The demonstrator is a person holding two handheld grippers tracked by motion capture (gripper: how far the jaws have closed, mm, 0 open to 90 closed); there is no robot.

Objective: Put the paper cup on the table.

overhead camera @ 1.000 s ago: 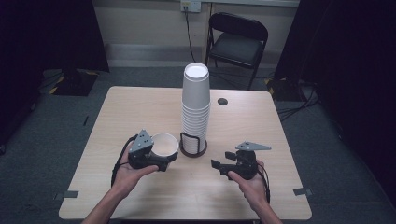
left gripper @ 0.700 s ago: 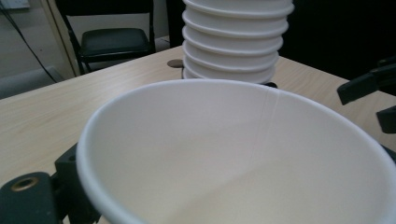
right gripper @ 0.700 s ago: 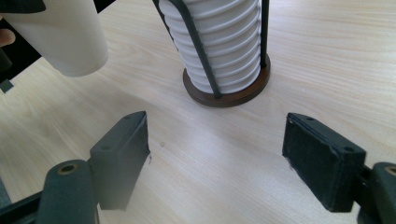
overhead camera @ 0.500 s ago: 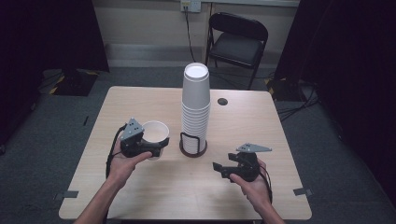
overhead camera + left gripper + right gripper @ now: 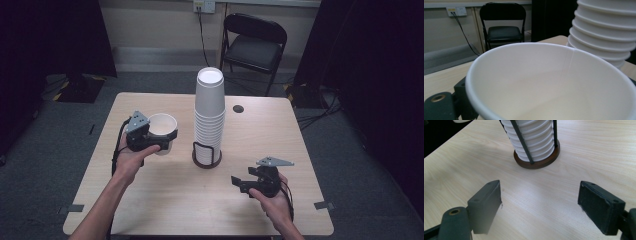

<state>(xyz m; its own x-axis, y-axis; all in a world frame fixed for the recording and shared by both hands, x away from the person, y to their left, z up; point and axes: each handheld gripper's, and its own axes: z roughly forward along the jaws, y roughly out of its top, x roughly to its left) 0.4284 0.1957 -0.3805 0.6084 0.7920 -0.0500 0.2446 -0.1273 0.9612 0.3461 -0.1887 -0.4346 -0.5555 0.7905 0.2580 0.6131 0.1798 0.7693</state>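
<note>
An upright white paper cup (image 5: 162, 129) hangs above the table, left of the stack, with my left gripper (image 5: 158, 143) shut on its wall. In the left gripper view its open mouth (image 5: 544, 82) looms close, and one black finger (image 5: 441, 105) shows at the lower left. A tall stack of white cups (image 5: 209, 112) stands upside down in a dark round holder (image 5: 206, 160) at the table's centre. My right gripper (image 5: 239, 181) rests near the front right. Its jaws have just been opening and stand wide with nothing between them (image 5: 539, 205), pointed toward the holder's base (image 5: 539, 163).
A small dark disc (image 5: 238, 108) lies on the wooden table (image 5: 165, 210) behind and right of the stack. A black folding chair (image 5: 255, 45) stands beyond the far edge. Bare tabletop lies between the holder and my right gripper.
My left gripper has carried the cup leftward and away from the stack, rising a little. The right hand has stayed nearly still while its jaws spread slightly wider.
</note>
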